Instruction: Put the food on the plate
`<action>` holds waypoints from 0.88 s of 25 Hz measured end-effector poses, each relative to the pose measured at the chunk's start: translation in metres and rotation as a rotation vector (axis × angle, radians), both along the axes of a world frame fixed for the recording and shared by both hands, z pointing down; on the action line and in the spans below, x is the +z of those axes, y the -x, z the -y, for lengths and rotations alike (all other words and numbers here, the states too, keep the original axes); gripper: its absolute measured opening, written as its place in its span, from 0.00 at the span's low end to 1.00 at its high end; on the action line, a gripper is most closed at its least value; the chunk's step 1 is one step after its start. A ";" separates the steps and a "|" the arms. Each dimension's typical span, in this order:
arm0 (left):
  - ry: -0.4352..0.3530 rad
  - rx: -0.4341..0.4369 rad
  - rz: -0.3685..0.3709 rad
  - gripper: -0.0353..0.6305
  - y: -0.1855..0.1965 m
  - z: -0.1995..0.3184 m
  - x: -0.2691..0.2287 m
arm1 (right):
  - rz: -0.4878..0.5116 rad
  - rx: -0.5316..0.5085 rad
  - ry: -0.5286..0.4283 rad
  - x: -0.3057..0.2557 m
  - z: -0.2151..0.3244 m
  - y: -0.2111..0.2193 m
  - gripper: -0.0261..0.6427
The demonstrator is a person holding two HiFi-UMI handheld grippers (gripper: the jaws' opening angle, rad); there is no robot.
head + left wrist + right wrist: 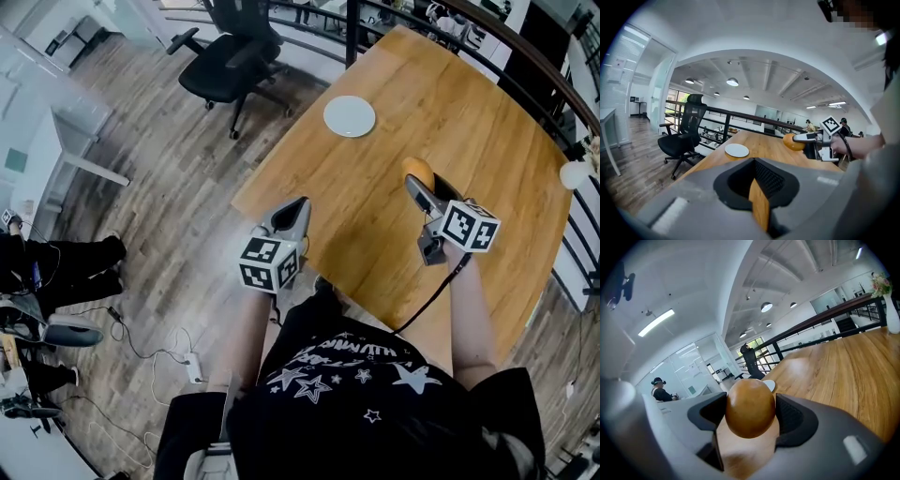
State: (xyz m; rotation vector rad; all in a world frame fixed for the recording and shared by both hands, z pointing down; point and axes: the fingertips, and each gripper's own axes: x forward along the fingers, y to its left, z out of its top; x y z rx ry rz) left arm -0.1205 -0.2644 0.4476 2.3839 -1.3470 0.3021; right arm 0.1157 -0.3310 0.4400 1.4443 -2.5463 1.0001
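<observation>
A round orange-brown bun is held just above the wooden table, with my right gripper shut on it. In the right gripper view the bun fills the gap between the dark pads. The white plate lies bare at the table's far left part, well ahead of both grippers; it shows small behind the bun and as plate. My left gripper hovers over the table's near left edge, its jaws together with nothing in them. From the left gripper view the bun hangs to the right.
A black office chair stands on the floor beyond the table's left corner. A dark railing runs behind the table. A white vase sits at the table's right edge. Cables and a power strip lie on the floor at left.
</observation>
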 end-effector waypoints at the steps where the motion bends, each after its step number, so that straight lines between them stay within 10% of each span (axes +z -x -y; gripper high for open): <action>1: 0.000 0.005 0.000 0.06 0.002 0.007 0.001 | -0.004 0.005 -0.006 0.000 0.009 0.001 0.53; 22: 0.042 0.036 -0.018 0.06 0.039 0.122 0.025 | -0.254 -0.056 -0.097 0.051 0.157 0.096 0.53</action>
